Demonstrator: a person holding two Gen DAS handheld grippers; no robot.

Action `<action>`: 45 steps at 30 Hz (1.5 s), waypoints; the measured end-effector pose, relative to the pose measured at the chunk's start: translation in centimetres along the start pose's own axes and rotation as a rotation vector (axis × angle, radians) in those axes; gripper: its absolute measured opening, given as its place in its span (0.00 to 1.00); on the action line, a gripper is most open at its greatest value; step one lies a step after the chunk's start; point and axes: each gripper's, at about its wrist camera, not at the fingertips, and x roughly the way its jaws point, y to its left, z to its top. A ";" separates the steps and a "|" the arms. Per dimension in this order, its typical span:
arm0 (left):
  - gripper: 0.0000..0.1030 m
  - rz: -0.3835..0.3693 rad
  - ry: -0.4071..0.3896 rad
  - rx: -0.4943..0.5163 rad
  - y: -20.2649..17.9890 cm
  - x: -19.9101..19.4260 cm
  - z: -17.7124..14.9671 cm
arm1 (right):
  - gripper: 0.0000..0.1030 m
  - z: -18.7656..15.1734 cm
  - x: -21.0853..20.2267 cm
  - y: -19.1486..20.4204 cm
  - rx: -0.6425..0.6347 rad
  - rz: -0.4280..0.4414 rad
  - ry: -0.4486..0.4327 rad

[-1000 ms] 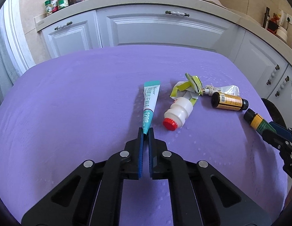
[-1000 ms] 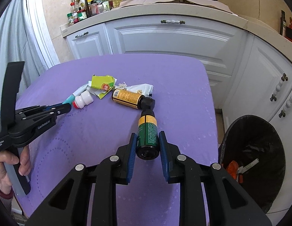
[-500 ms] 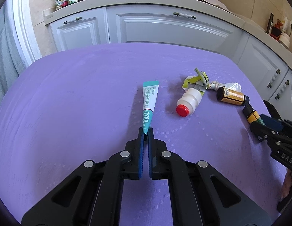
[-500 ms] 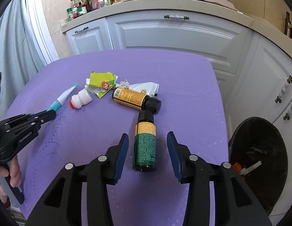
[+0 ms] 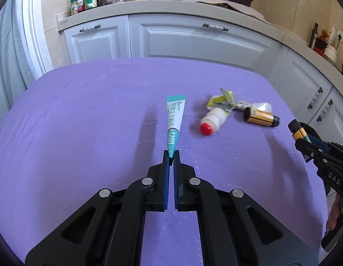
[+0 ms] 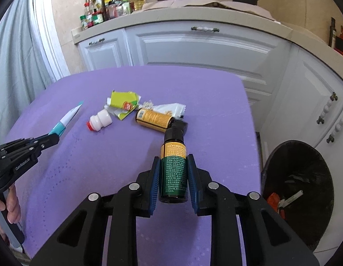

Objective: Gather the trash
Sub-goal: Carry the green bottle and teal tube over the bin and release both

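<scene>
Left gripper (image 5: 171, 157): lower centre of its own view; jaws pressed together on the narrow tail of the teal-and-white tube (image 5: 174, 126), which sticks out ahead of the tips, over the cloth; same gripper at the left edge of the right view
Purple cloth (image 5: 82, 115): covers the table, fills mid-frame in both views
White bottle with red cap (image 5: 213, 120): on its side, right of the tube, apart from it
Yellow-green wrapper (image 6: 123, 100): crumpled, touching the white bottle's far end
Amber bottle (image 6: 153, 117): on its side, just right of the wrapper, over a white foil sachet (image 6: 172, 108)
Right gripper (image 6: 173, 166): lower centre of its own view; jaws have just been closing and now pinch the green bottle with yellow band (image 6: 173, 166) by its sides, black cap pointing away; whether the bottle is clear of the cloth, cannot tell
Bin with black liner (image 6: 299, 190): lower right of the right view, beside the table, some scraps inside
Background: white cabinets (image 5: 182, 42), jars on the counter, upper left
</scene>
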 end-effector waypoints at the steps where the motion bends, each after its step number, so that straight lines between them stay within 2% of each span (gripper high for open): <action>1: 0.03 -0.005 -0.005 0.004 -0.3 -0.3 0.1 | 0.24 0.0 -0.5 -0.4 0.009 -0.010 -0.013; 10: 0.03 -0.113 -0.055 0.086 -5.8 -2.4 1.0 | 0.24 -0.5 -4.3 -4.9 0.101 -0.120 -0.098; 18: 0.03 -0.248 -0.076 0.208 -14.8 -2.0 1.6 | 0.24 -1.8 -7.1 -10.4 0.185 -0.245 -0.131; 23: 0.03 -0.307 -0.068 0.277 -20.4 -1.1 1.4 | 0.24 -2.9 -8.7 -13.4 0.220 -0.324 -0.147; 27: 0.03 -0.334 -0.052 0.321 -24.2 -0.1 1.0 | 0.24 -3.8 -9.5 -15.6 0.248 -0.366 -0.153; 33: 0.03 -0.336 -0.030 0.362 -28.3 1.6 0.6 | 0.24 -4.5 -9.8 -18.2 0.284 -0.399 -0.167; 45: 0.03 -0.307 -0.009 0.402 -34.0 4.5 0.2 | 0.24 -5.6 -8.8 -21.6 0.320 -0.447 -0.163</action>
